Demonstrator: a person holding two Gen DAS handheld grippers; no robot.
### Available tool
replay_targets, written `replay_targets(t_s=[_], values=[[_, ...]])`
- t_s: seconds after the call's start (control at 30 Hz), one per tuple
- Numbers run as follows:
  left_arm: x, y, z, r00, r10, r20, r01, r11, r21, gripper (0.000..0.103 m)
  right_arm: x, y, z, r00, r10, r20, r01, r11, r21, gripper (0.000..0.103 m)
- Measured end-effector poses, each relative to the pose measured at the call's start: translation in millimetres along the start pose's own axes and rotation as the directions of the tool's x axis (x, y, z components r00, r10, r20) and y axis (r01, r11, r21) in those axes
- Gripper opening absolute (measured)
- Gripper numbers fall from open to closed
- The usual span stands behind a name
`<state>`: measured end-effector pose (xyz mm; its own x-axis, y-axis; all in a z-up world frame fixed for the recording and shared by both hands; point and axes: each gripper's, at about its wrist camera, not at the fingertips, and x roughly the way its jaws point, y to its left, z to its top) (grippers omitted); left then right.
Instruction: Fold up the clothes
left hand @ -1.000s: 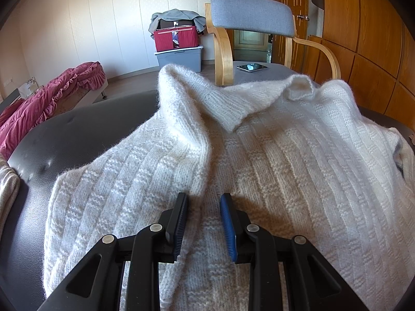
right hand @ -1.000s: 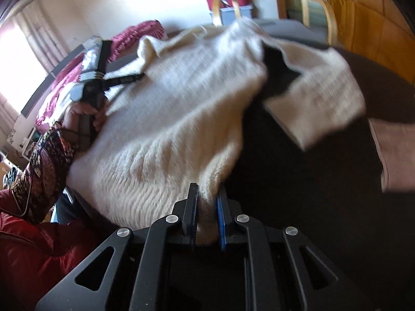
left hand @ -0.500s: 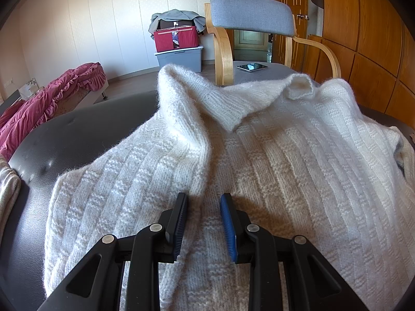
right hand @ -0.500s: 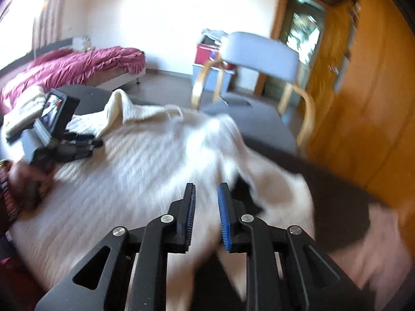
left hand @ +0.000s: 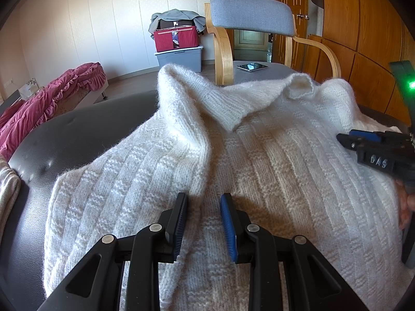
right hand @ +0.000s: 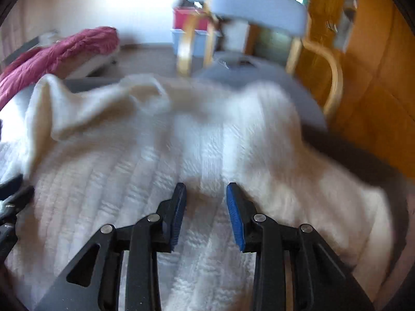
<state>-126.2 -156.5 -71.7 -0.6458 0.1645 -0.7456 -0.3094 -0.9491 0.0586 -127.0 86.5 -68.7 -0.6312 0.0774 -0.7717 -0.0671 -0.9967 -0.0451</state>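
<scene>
The sweater (left hand: 259, 171) is lying lengthwise ahead of both grippers; the left gripper (left hand: 203, 223) is sitting parted over a ridge, gripping nothing; the right gripper (right hand: 206, 212), jaws just opening and empty, is hovering beside it.

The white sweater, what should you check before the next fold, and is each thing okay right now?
1. White sweater lies on the black surface, none of it seen hanging off: ok.
2. Collar lies flat: not ok, it stands up bunched.
3. Left gripper free of cloth: cannot tell, a raised fold sits between its parted jaws.
4. Right gripper has let go: ok, its jaws have just been opening and nothing is pinched between them.
5. Right side of the sweater smooth: cannot tell, that view is blurred.
</scene>
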Motion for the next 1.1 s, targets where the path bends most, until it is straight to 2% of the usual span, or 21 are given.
replay_targets(t_s=[0.1, 0.27, 0.43, 0.63, 0.73, 0.8, 0.93, 1.1], values=[[0, -1, 1, 1.0, 0.009, 0.0, -0.009, 1.0, 0.007, 0.026, -2, -14, -1, 0.998, 0.056, 0.016, -0.057, 0.996, 0.07, 0.038], [-4, -5, 3, 0.999, 0.029, -0.012, -0.029, 0.999, 0.025, 0.026, -3, -6, -2, 0.999, 0.036, 0.02, -0.037, 0.998, 0.043, 0.04], [-35, 13, -7, 0.998, -0.049, -0.037, 0.048, 0.998, -0.034, 0.026, -1, -15, -1, 0.996, 0.085, 0.027, -0.087, 0.993, 0.078, 0.041], [-87, 55, -47, 0.999, 0.038, 0.004, -0.039, 0.999, 0.028, 0.026, -1, -17, 1, 0.992, 0.12, 0.029, -0.122, 0.988, 0.09, 0.046], [-106, 82, -70, 0.998, 0.054, 0.013, -0.054, 0.998, 0.014, 0.026, -1, -17, 2, 0.99, 0.136, 0.03, -0.138, 0.986, 0.093, 0.049], [-109, 91, -85, 0.998, 0.068, -0.007, -0.068, 0.998, 0.011, 0.026, 0, -16, 2, 0.99, 0.136, 0.03, -0.138, 0.986, 0.09, 0.05], [-114, 98, -107, 0.999, 0.037, -0.008, -0.037, 0.999, 0.007, 0.026, 0, -15, 1, 0.99, 0.138, 0.031, -0.14, 0.986, 0.091, 0.05], [-147, 97, -132, 0.999, -0.003, 0.035, -0.001, 0.992, 0.126, 0.026, 0, -18, 2, 0.987, 0.155, 0.035, -0.158, 0.982, 0.106, 0.05]])
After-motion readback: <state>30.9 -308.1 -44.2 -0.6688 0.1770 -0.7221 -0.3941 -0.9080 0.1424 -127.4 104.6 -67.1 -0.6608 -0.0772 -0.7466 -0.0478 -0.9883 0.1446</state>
